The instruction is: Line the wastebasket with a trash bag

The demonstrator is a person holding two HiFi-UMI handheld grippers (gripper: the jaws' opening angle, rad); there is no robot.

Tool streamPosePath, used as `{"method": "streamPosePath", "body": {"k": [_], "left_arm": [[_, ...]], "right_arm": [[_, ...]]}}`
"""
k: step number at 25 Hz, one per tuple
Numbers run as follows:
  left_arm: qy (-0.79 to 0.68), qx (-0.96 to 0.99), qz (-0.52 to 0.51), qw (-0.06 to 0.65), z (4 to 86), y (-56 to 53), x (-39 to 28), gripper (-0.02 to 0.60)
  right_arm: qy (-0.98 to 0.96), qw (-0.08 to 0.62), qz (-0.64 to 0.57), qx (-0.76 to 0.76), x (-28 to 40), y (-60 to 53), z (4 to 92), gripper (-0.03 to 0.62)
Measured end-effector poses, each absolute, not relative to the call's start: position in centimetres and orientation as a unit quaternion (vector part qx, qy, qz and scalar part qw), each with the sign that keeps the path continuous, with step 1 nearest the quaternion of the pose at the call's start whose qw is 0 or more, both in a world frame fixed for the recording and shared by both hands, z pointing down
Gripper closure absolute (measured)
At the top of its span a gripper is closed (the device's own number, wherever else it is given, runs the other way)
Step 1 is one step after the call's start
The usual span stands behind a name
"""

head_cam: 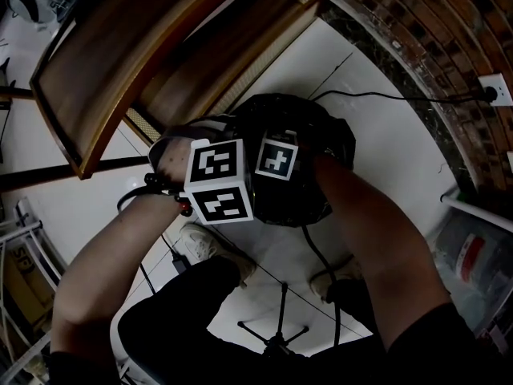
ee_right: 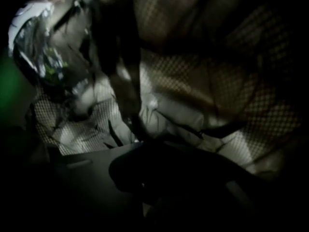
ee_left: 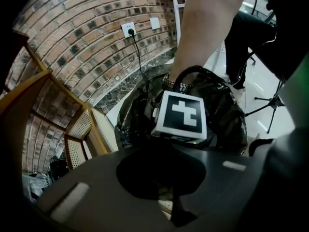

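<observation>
A mesh wastebasket [head_cam: 341,147] stands on the white floor with a black trash bag [head_cam: 309,123] bunched in and over it. Both grippers point steeply down at it, side by side. The left gripper's marker cube [head_cam: 216,181] sits over the basket's left rim. The right gripper's marker cube [head_cam: 276,157] is over the opening. My left gripper [ee_left: 176,211] is shut, with only a dark sliver at its tips. My right gripper [ee_right: 142,197] is shut, deep in the basket among folds of bag film [ee_right: 120,76], with the mesh wall [ee_right: 251,105] showing through. In the left gripper view the bag [ee_left: 227,115] surrounds the right cube [ee_left: 182,116].
A wooden chair [head_cam: 120,62] stands close on the basket's upper left. A brick wall [head_cam: 425,38] with an outlet [head_cam: 494,89] runs on the right, and a cable [head_cam: 377,96] leads toward the basket. A tripod [head_cam: 276,339] and the person's shoes [head_cam: 204,247] are at the bottom.
</observation>
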State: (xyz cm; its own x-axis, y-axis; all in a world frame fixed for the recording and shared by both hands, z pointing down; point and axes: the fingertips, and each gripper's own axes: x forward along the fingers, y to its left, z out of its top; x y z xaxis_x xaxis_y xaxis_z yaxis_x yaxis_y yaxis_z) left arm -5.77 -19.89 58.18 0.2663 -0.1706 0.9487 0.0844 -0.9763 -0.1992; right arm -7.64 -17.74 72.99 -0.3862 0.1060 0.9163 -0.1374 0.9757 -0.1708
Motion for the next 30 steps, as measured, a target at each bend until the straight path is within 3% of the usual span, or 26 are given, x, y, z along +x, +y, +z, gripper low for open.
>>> {"method": "streamPosePath", "body": {"k": [10,18,30], "left_arm": [[0.065,-0.798,-0.595,0.074,56.3,-19.5,-6.8,0.577],[0.074,-0.802,-0.589,0.065,56.1,-20.2,-7.0,0.577],[0.092,-0.81,-0.576,0.052,55.4,-20.6,-7.7,0.577]], "right_arm": [[-0.863,0.453,0.207,0.087,-9.3,-19.1,67.8,0.592],[-0.821,0.506,0.24,0.109,-8.2,-18.8,71.4,0.592],[-0.825,0.502,0.241,0.097,-9.1,-19.2,71.5,0.592]]}}
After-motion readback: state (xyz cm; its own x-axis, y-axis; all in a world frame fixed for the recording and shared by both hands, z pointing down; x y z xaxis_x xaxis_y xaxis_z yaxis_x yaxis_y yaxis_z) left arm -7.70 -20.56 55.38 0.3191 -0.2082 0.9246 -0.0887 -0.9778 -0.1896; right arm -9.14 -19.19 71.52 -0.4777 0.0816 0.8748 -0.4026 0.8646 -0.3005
